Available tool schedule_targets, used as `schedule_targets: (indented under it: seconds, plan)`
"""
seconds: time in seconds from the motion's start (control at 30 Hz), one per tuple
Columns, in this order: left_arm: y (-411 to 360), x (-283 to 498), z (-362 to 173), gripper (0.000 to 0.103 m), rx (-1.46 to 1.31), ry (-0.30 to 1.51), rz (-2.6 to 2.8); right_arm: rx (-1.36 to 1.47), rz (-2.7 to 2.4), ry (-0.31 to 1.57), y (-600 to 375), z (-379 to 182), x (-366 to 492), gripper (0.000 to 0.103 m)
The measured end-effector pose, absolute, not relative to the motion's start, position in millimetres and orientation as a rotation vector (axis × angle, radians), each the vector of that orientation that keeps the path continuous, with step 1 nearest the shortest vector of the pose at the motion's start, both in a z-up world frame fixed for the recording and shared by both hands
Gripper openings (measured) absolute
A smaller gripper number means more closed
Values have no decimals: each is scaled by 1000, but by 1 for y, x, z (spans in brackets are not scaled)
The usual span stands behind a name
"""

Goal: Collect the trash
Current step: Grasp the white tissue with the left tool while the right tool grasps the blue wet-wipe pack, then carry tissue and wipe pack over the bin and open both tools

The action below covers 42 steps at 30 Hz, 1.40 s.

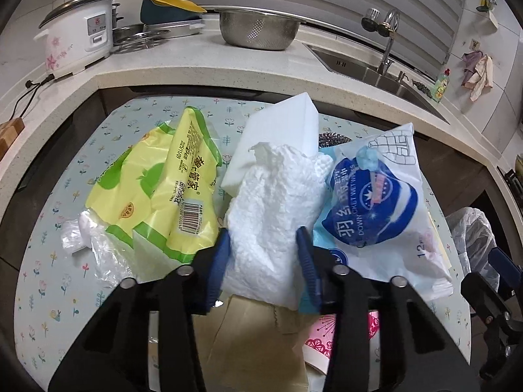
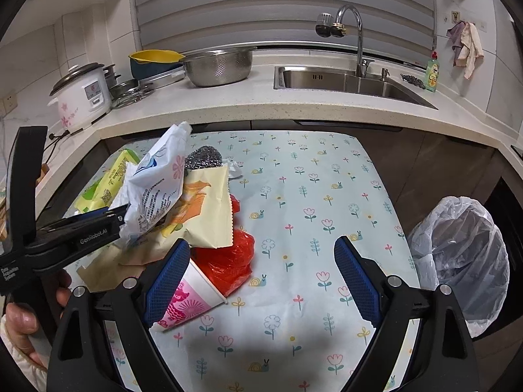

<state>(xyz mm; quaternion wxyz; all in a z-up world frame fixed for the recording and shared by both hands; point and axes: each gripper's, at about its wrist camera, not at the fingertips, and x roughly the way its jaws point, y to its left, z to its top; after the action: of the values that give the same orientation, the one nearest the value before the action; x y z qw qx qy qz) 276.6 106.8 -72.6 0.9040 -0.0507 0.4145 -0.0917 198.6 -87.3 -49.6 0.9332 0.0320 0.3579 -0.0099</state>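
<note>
A heap of trash lies on the flowered tablecloth (image 2: 310, 196). My left gripper (image 1: 264, 232) is shut on a crumpled white paper towel (image 1: 274, 189), with a blue pad pressing each side. Beside the towel lie a yellow-green package (image 1: 157, 196), a white foam block (image 1: 278, 124) and a blue-white wet wipes pack (image 1: 369, 202). My right gripper (image 2: 261, 245) is open above the cloth. A pink paper cup (image 2: 189, 297) lies on its side against the left pad, next to a red plastic bag (image 2: 228, 261). A cream wrapper (image 2: 202, 209) and a steel scourer (image 2: 202, 156) lie behind them.
A bin lined with a clear bag (image 2: 457, 261) stands off the table's right edge. The counter behind carries a rice cooker (image 2: 81, 98), a steel colander (image 2: 219, 65) and a sink (image 2: 343, 80) with a faucet. A person's hand (image 2: 19, 323) grips the left tool.
</note>
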Motion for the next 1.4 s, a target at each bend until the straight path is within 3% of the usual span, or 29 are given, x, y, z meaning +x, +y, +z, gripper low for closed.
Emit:
schedule_targets:
  seconds: [0.13, 0.43, 0.6, 0.73, 0.77, 1.4]
  plan:
    - [114, 270, -72, 12, -128, 862, -207, 56, 17, 715, -73, -41, 202, 86]
    - [129, 245, -66, 9, -150, 849, -208, 15, 124, 742, -28, -47, 217, 67]
    - [136, 239, -64, 9, -162, 853, -205, 6, 152, 793, -14, -62, 232, 50]
    - [142, 234, -61, 9, -165, 850, -205, 47, 201, 839, -12, -70, 234, 21]
    - [142, 232, -60, 9, -167, 848, -204, 48, 205, 838, -10, -69, 232, 19]
    - [110, 170, 6, 9, -133, 726, -278, 102, 104, 656, -69, 1, 149, 16]
